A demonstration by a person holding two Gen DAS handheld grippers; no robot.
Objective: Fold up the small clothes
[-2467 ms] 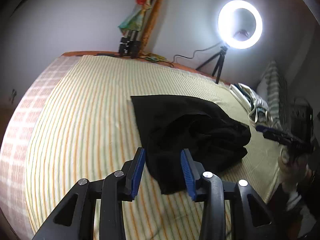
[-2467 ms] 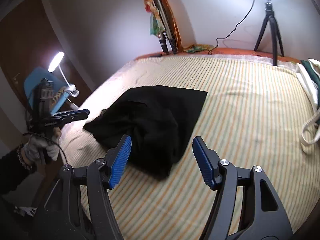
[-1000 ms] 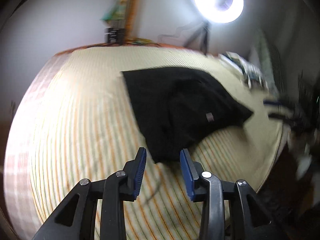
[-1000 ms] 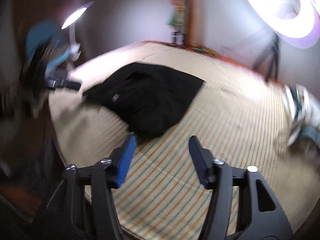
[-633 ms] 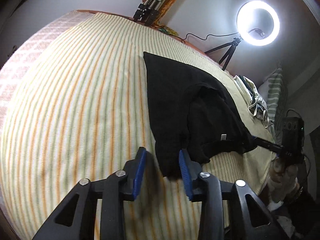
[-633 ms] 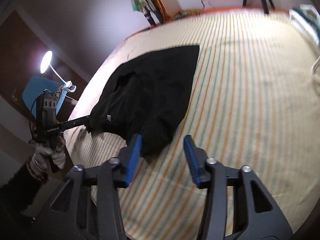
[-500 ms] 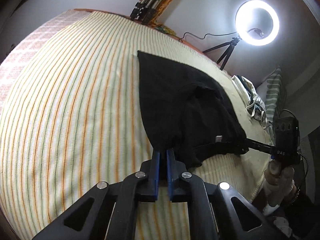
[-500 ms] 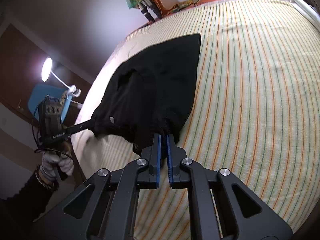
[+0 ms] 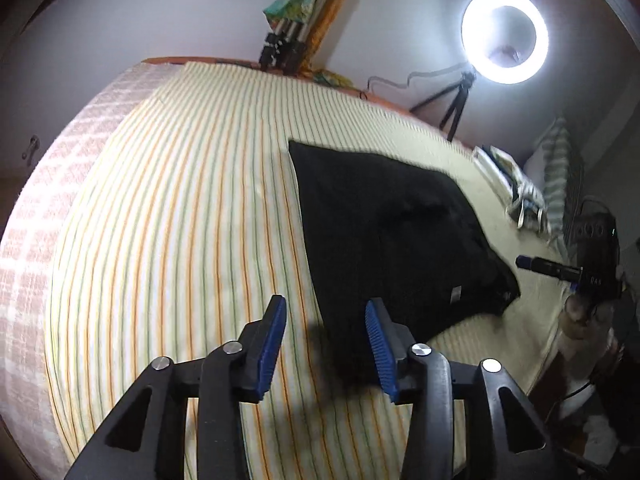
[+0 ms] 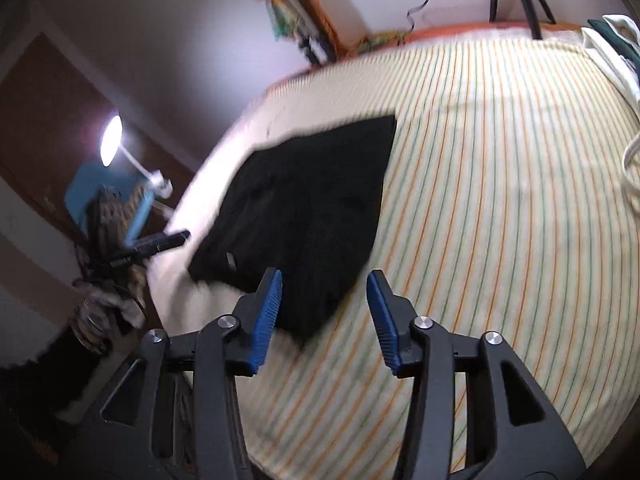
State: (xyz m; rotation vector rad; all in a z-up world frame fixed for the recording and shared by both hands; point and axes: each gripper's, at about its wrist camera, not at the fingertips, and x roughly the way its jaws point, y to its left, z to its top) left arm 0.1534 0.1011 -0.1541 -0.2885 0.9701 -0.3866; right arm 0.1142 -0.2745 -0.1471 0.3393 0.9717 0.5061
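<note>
A black garment point(image 9: 392, 236) lies partly folded on the striped bed cover point(image 9: 180, 220), with a small grey label near its near edge. My left gripper point(image 9: 326, 338) is open and empty, just above the garment's near corner. In the right wrist view the same garment point(image 10: 312, 208) lies ahead, and my right gripper point(image 10: 324, 318) is open and empty over its near corner. Each view shows the other hand-held gripper beside the bed: the right one point(image 9: 560, 268) and the left one point(image 10: 156, 244).
A lit ring light on a tripod point(image 9: 504, 36) stands behind the bed. Folded items point(image 9: 520, 196) lie at the bed's right side. A desk lamp point(image 10: 112, 140) and a blue object stand beyond the left edge. Striped cover stretches wide to the left of the garment.
Both grippers were shut on the garment's near edge half a second ago. Both have opened and let go, and the garment now lies flatter on the bed.
</note>
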